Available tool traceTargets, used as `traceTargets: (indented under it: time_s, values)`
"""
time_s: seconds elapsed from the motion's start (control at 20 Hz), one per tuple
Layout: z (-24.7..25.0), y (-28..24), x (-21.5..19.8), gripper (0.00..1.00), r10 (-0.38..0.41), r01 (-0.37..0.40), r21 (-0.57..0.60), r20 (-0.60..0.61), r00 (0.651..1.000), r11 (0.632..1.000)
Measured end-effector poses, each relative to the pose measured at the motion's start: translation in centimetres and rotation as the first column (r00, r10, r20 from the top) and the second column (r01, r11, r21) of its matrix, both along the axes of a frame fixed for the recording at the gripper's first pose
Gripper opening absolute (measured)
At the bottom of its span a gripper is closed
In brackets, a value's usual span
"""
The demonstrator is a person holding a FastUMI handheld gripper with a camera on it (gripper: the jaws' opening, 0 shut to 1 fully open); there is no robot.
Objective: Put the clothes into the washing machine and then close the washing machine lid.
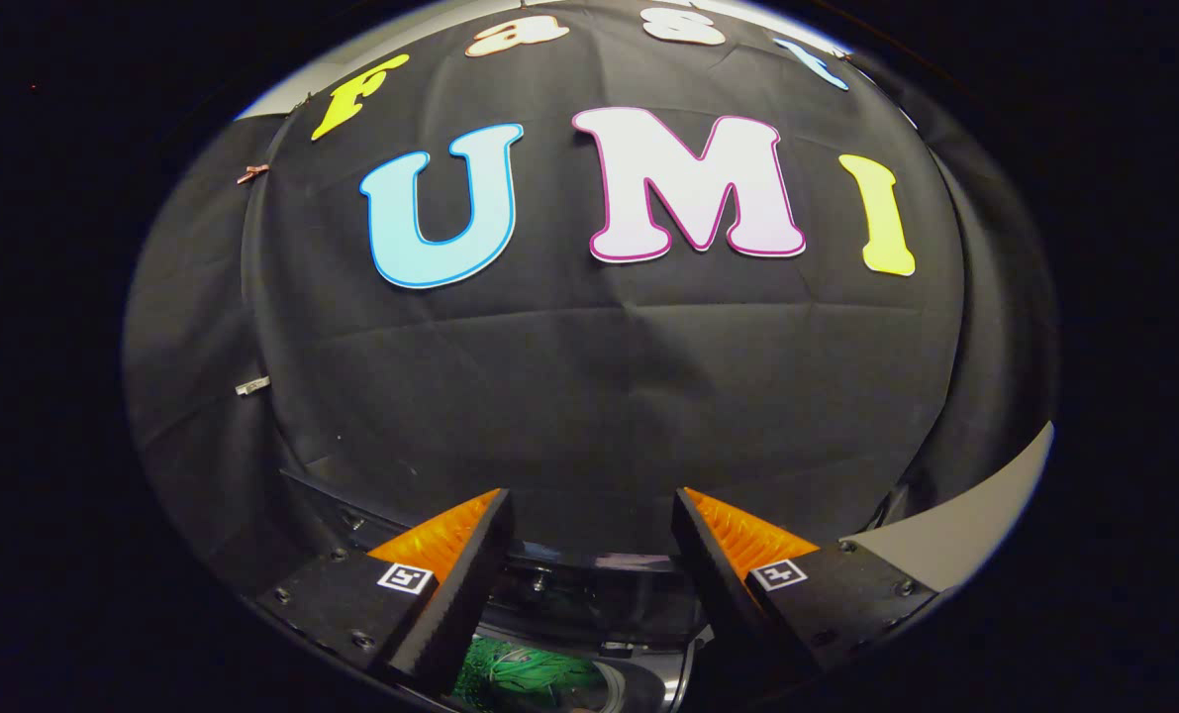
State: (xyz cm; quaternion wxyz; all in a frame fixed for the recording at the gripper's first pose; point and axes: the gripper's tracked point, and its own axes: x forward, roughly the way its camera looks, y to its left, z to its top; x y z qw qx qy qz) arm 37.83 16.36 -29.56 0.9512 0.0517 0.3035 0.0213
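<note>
Your view is mostly the booth wall: black cloth, creased, taking up the whole centre and top of the frame. A pale grey surface curves in at the lower right, just past the right finger.

Your gripper sits at the bottom centre, fingers spread wide apart, nothing between them, nothing touching either one. Each finger base carries a small square marker.

Low in the gap between the fingers you have a dark curved rim, the washing machine top as far as I can tell; most of it is in shadow. Below that, at the very bottom just inside the left finger, a patch of green cloth shows, seemingly down in the machine opening. Only a sliver is visible, so you can't tell from this how it lies. You can't make out the lid's position either.

Two small clips hold the cloth at the left edge of the wall.
</note>
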Motion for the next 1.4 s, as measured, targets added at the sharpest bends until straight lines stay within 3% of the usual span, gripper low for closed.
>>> traceTargets:
  time_s: [0.25,0.5,0.8,1.0,1.4]
  values:
    - [0.9,0.3,-3.2,1.00,-0.022,0.021,-0.008,-0.027,0.999,1.000]
    - [1.6,1.0,-9.0,1.00,-0.022,0.022,-0.001,-0.040,0.999,1.000]
    - [-1.9,2.0,-16.3,0.99,0.026,-0.020,0.041,-0.163,0.986,0.999]
    - [0.0,3.0,-18.2,0.97,0.090,-0.089,0.018,-0.093,0.992,0.996]
    - [3.9,2.9,-21.2,0.97,0.140,-0.140,0.045,-0.008,0.990,0.989]
